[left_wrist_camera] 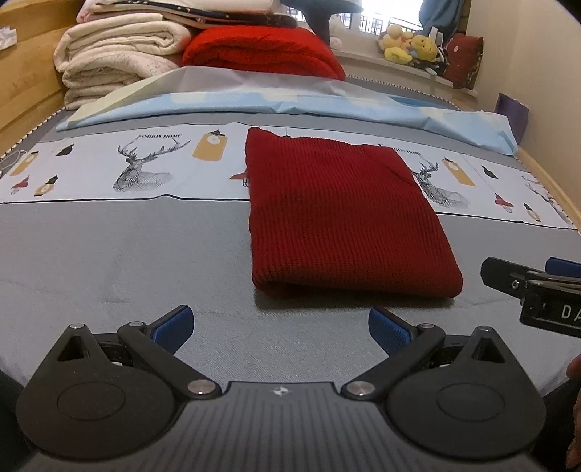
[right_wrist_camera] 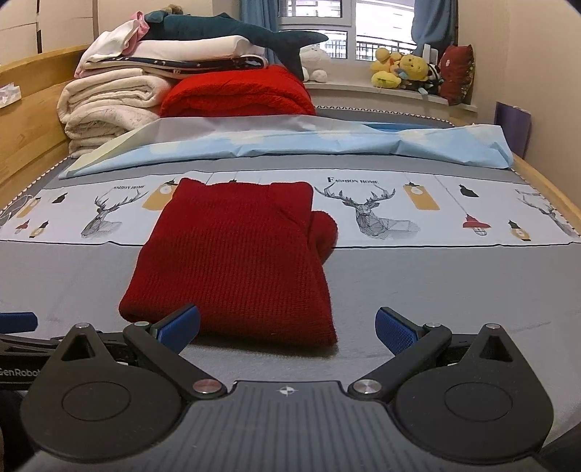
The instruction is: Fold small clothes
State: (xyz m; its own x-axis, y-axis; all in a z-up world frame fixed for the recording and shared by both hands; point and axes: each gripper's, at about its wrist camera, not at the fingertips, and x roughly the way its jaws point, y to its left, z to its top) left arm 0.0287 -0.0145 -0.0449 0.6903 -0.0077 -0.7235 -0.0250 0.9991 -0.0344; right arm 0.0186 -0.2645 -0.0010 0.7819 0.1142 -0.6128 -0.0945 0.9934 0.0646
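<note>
A dark red knitted garment (left_wrist_camera: 337,214) lies folded into a flat rectangle on the grey bed sheet (left_wrist_camera: 127,261); it also shows in the right wrist view (right_wrist_camera: 236,261), with a rolled sleeve bulging at its right side. My left gripper (left_wrist_camera: 281,325) is open and empty, just in front of the garment's near edge. My right gripper (right_wrist_camera: 287,328) is open and empty; its left fingertip (right_wrist_camera: 181,325) overlaps the garment's near edge. The right gripper's fingers also show at the right edge of the left wrist view (left_wrist_camera: 526,277).
A light blue sheet (right_wrist_camera: 290,145) lies across the bed behind the garment. Folded cream blankets (right_wrist_camera: 109,105), a bright red blanket (right_wrist_camera: 239,92) and a shark plush (right_wrist_camera: 232,31) are stacked at the back left. Plush toys (right_wrist_camera: 403,69) sit on the windowsill. Wooden bed rails (right_wrist_camera: 544,192) run along both sides.
</note>
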